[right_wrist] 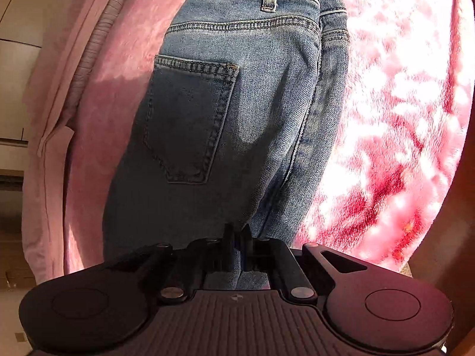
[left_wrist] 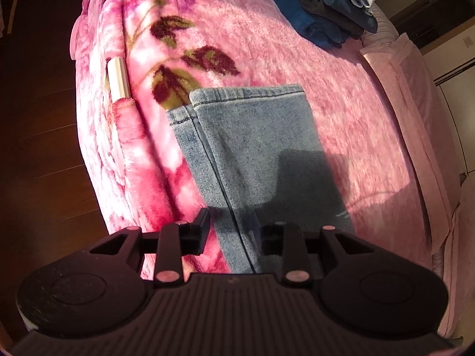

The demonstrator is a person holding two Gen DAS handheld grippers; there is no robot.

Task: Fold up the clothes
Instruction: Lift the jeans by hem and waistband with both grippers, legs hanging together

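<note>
The left wrist view sits just behind the left gripper [left_wrist: 231,231], close above the bed [left_wrist: 341,124], looking along the jeans [left_wrist: 252,148] toward their hems at 12 o'clock, with a pile of folded clothes [left_wrist: 326,6] far off near 1 o'clock. The right wrist view rides behind the right gripper [right_wrist: 237,246], nearer still, facing the waistband at 12 o'clock. Both views share the jeans and the pink blanket [right_wrist: 386,118].

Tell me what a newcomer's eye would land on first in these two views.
The light blue jeans lie flat along the pink floral blanket, back pocket up at one end, hems at the other. The right claw is pinched shut on the denim; the left claw stands open over the legs. Folded dark clothes sit stacked beyond.
</note>
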